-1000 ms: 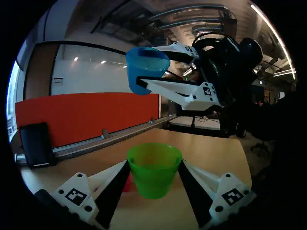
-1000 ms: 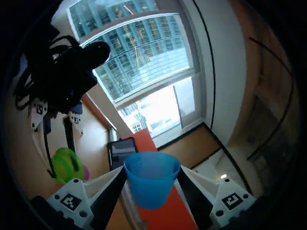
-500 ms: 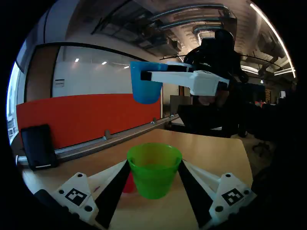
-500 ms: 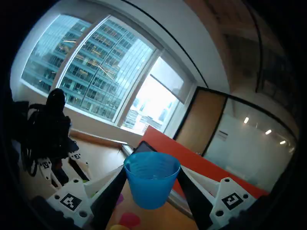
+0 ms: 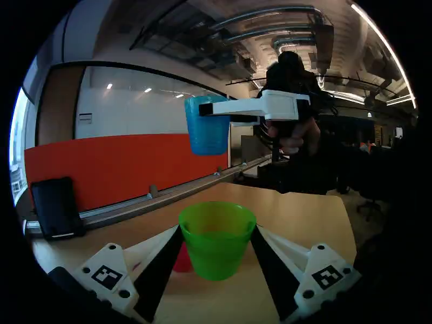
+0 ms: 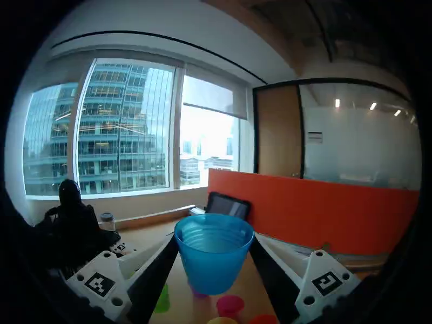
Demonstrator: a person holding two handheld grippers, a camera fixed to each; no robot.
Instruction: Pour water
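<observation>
Two upright plastic cups: translucent blue cup [image 6: 214,254], green cup [image 5: 217,240].

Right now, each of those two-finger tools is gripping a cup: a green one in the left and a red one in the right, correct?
Not quite. The cup in the right gripper is blue, not red; the right gripper view shows its two fingers pressing on the blue cup. The rest holds: the left gripper grips the green cup.
</observation>
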